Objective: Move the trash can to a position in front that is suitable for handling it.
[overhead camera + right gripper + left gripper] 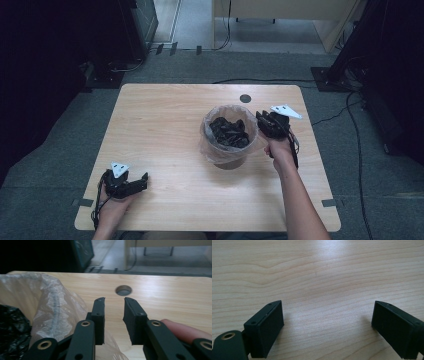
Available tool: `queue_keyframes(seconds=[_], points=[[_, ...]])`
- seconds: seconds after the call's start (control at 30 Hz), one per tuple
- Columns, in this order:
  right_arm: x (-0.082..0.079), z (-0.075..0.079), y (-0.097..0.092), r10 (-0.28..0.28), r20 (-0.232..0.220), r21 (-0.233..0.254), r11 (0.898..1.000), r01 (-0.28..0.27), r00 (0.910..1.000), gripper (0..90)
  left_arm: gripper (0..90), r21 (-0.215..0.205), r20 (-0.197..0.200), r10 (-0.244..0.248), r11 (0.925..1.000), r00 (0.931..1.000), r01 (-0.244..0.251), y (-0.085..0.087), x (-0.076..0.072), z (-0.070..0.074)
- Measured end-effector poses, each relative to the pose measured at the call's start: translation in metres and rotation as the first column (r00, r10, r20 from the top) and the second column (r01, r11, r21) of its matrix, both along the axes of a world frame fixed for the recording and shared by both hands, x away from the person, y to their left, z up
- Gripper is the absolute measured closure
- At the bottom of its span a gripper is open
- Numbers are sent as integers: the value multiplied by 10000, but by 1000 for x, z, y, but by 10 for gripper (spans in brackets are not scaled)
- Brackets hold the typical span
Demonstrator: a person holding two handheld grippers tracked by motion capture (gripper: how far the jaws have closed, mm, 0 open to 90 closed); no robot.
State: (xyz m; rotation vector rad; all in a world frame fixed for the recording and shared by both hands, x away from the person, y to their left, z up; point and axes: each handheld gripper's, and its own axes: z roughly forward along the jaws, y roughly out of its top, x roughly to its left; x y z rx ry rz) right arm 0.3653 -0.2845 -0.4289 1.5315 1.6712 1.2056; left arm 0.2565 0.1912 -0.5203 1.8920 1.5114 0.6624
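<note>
A small round bin (229,161) lined with a clear plastic bag (212,150) stands at the middle of the wooden table (165,115). Crumpled black material (229,131) lies inside it. My right gripper (263,120) hovers just right of the bin's rim. In the right gripper view its jaws (114,315) stand a little apart with nothing between them, and the bag (50,305) and black material (12,327) sit to their left. My left gripper (144,181) rests near the table's front left corner. Its jaws (327,322) are wide open over bare wood.
A round cable hole (245,98) is set in the table behind the bin, also ahead of the right jaws (123,290). Cables (357,150) trail over the grey floor to the right. Dark equipment stands at both sides, and a pale desk (280,10) beyond the table.
</note>
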Motion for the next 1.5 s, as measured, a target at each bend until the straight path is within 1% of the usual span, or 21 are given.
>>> queue_keyframes(seconds=[0.07, 0.17, 0.3, 0.47, 0.53, 0.63, 0.7, 0.8, 0.87, 0.9, 0.97, 1.0, 1.07, 1.1, 1.13, 1.2, 1.23, 1.33, 1.4, 1.43, 1.5], points=[[0, -1, 1, 328, 10, 265, 9991, -328, 9995, 714, 102, -2, 1, -13, 10000, 10000, 13, 0, 0, 0], [-1, -2, 4, 686, 15, 334, 9971, -686, 9976, 704, 102, 1, -1, -13, 10000, 10000, 13, 0, 0, 0], [-4, -4, 9, 1115, 34, 655, 9916, -1114, 9938, 683, 102, 17, 9, -12, 10000, 10000, 12, 0, 0, 0], [-9, -7, 17, 1358, -6, 990, 9859, -1351, 9907, 649, 104, 136, 98, 56, 9999, 9999, -57, -1, 0, 1], [-11, -9, 20, 1463, -11, 1153, 9827, -1452, 9892, 637, 132, 163, 171, 199, 9997, 9997, -202, -3, 1, 1], [-12, -12, 25, 1452, -11, 1061, 9838, -1443, 9894, 619, 133, 4, 143, 160, 9999, 9998, -160, -6, 3, 3], [-13, -13, 28, 1538, -4, 1144, 9816, -1527, 9881, 618, 134, -70, 357, 161, 9998, 9992, -159, -14, 9, 9], [-14, -16, 31, 1693, 21, 1297, 9772, -1681, 9856, 606, 145, -559, 679, 141, 9984, 9976, -103, -26, 20, 22], [-15, -17, 34, 1748, 61, 1292, 9762, -1742, 9846, 606, 146, -665, 782, 103, 9978, 9969, -51, -31, 24, 28], [-15, -18, 35, 1749, 83, 1304, 9760, -1745, 9846, 606, 150, -862, 1033, 63, 9963, 9946, 27, -43, 33, 38], [-16, -18, 37, 1724, 84, 1332, 9760, -1720, 9850, 606, 238, -1000, 1349, 86, 9950, 9908, 50, -56, 41, 46], [-16, -18, 37, 1708, 98, 1331, 9763, -1706, 9853, 606, 247, -1000, 1349, 86, 9950, 9908, 50, -56, 41, 46], [-16, -19, 38, 1644, 68, 1364, 9770, -1638, 9864, 606, 248, -1221, 1459, 42, 9924, 9893, 138, -74, 54, 54], [-17, -19, 39, 1594, 37, 1347, 9781, -1584, 9872, 604, 250, -1221, 1459, 42, 9924, 9893, 138, -74, 54, 54], [-17, -20, 39, 1507, 43, 1259, 9806, -1500, 9886, 599, 255, -1348, 1445, 14, 9907, 9895, 183, -83, 61, 58], [-18, -21, 40, 1322, 30, 1112, 9850, -1317, 9912, 586, 265, -1538, 1478, 65, 9880, 9890, 165, -90, 68, 62], [-19, -21, 40, 1250, 39, 1087, 9862, -1247, 9921, 581, 290, -1538, 1478, 65, 9880, 9890, 165, -90, 68, 62], [-20, -23, 41, 1126, -11, 943, 9892, -1120, 9936, 578, 371, -1727, 1592, 167, 9849, 9871, 112, -99, 81, 69], [-22, -23, 44, 753, 173, 371, 9964, -759, 9970, 578, 483, -1850, 1665, 133, 9826, 9860, 180, -104, 87, 72], [-22, -24, 46, 573, 250, 130, 9983, -576, 9980, 577, 504, -1979, 1666, 117, 9800, 9860, 218, -107, 91, 74], [-22, -24, 48, 425, 280, 112, 9990, -429, 9987, 581, 541, -2062, 1632, 109, 9782, 9865, 233, -110, 94, 76]])
